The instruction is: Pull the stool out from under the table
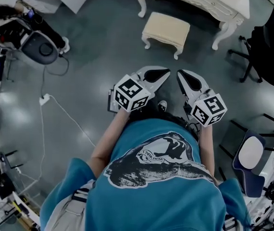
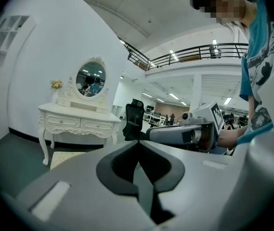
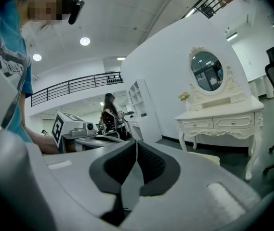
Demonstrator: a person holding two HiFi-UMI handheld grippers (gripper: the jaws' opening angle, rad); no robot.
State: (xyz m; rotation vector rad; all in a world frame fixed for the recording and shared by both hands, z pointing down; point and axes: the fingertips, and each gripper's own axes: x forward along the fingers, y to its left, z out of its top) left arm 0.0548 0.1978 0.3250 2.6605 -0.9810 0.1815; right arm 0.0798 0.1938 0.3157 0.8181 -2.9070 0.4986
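Head view: left gripper (image 1: 162, 73) and right gripper (image 1: 182, 75) both closed, empty; stool (image 1: 165, 29) well ahead of them, just outside table (image 1: 219, 5). Best open jaws first, clamp near rim, drag straight back.

Left gripper (image 1: 157, 75) and right gripper (image 1: 185, 79) side by side, pointing forward, jaws pressed together (both empty)

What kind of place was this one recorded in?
Probably an open workspace or lab hall with a staged furniture corner: a white dressing table with oval mirror, a cream stool, black office chairs and a railed mezzanine.
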